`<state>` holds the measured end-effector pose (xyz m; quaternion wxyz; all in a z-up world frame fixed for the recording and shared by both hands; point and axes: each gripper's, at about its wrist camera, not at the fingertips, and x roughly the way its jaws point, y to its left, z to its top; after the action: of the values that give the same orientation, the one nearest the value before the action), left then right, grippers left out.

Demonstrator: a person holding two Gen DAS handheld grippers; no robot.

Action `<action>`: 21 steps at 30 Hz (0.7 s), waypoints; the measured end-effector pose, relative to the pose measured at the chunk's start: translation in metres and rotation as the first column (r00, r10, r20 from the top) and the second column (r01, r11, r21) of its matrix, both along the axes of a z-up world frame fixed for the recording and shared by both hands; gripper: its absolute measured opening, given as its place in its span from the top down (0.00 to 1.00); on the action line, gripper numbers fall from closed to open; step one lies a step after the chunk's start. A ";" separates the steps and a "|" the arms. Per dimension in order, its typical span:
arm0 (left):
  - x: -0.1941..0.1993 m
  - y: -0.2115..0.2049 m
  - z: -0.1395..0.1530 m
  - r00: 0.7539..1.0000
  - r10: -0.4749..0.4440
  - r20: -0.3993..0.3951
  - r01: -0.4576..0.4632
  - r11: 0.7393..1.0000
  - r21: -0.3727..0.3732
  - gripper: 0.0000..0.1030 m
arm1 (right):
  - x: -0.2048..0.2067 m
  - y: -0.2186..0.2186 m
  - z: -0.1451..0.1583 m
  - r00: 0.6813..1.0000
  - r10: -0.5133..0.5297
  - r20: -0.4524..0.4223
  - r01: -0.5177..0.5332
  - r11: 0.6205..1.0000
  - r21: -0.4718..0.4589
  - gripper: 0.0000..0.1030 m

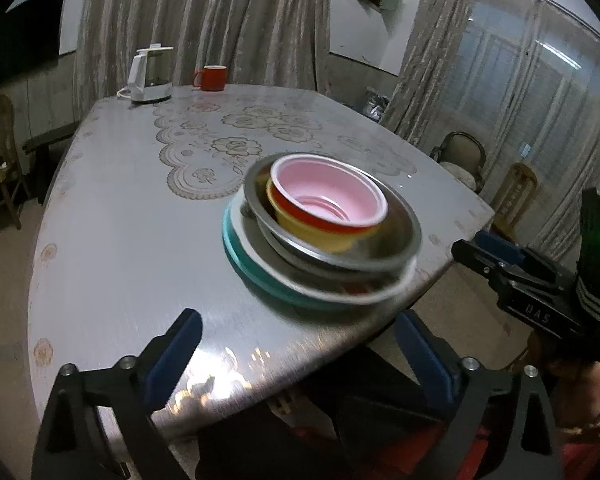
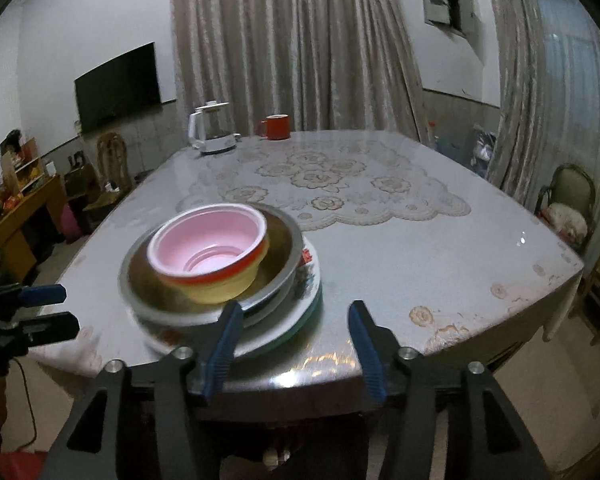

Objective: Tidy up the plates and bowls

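A nested stack stands near the table's front edge. From the bottom it holds a teal plate [image 1: 252, 274] [image 2: 319, 300], a white patterned plate [image 1: 380, 298] [image 2: 284, 322], a steel bowl [image 1: 398, 236] [image 2: 290, 242], a yellow bowl [image 1: 320, 240] [image 2: 224, 288] and a red bowl with a pink inside [image 1: 328, 196] [image 2: 208, 244]. My left gripper [image 1: 296, 316] [image 2: 66, 308] is open, just short of the stack, with nothing between its fingers. My right gripper [image 2: 295, 308] [image 1: 472, 248] is open too, off the stack's right side, and holds nothing.
The table [image 1: 140, 220] [image 2: 420, 260] has a glossy cover with a lace print. A white kettle [image 1: 148, 76] [image 2: 212, 130] and a red mug [image 1: 212, 78] [image 2: 277, 126] stand at its far edge. Chairs [image 1: 464, 156] [image 2: 572, 196] stand beyond the right side.
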<state>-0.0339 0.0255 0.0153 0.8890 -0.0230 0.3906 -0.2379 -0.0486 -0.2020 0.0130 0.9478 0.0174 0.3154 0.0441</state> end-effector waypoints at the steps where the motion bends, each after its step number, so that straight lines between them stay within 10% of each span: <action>1: -0.005 -0.002 -0.001 1.000 0.000 0.005 0.000 1.000 0.014 0.00 | -0.006 0.004 0.000 1.000 0.002 -0.009 -0.003 1.000 -0.020 0.41; 7: -0.025 -0.020 -0.005 1.000 -0.003 0.027 0.000 0.994 0.109 0.00 | -0.036 0.023 -0.015 0.996 0.042 -0.076 -0.043 0.999 -0.011 0.41; 21: -0.040 -0.014 -0.006 0.999 0.042 0.018 -0.044 0.996 0.079 0.00 | -0.050 0.032 -0.014 0.998 0.042 -0.048 -0.044 0.998 -0.041 0.41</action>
<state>-0.0741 0.0111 0.0089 0.8973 0.0058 0.3919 -0.2033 -0.0983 -0.1703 -0.0012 0.9390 -0.0083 0.3389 0.0575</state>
